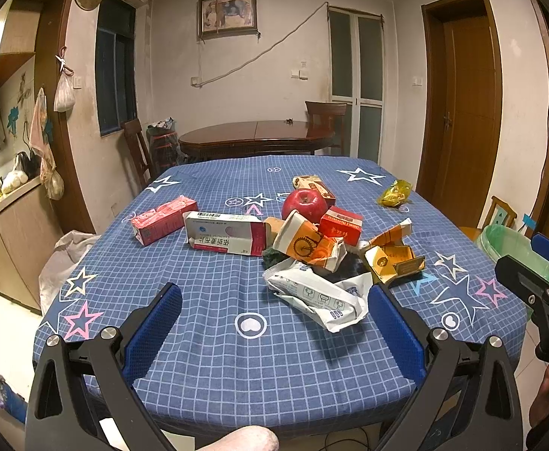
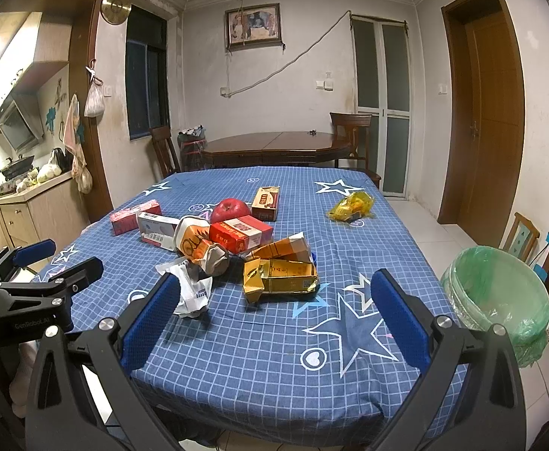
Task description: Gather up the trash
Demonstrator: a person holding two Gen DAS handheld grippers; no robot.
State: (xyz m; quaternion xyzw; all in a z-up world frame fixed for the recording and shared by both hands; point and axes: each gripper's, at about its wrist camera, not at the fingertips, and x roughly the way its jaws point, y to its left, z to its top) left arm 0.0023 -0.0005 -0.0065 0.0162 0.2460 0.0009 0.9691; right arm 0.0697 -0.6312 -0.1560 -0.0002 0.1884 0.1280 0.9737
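Right gripper [image 2: 274,300] view alone shows bin [image 2: 500,300] interior.

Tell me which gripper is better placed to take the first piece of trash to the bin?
Probably the right gripper. It is open, the torn yellow box lies just ahead of it, and the green-lined bin stands on its side. The left gripper, also open, faces the white wrapper, farther from the bin.

Cloth, paper, plastic and polished wood

A matt checked cloth [image 2: 274,338] carries crumpled paper cartons [image 2: 278,274] beside a glossy apple [image 2: 229,208]; behind it a polished wood table [image 2: 274,143]; thin plastic lines the bin [image 2: 500,293].
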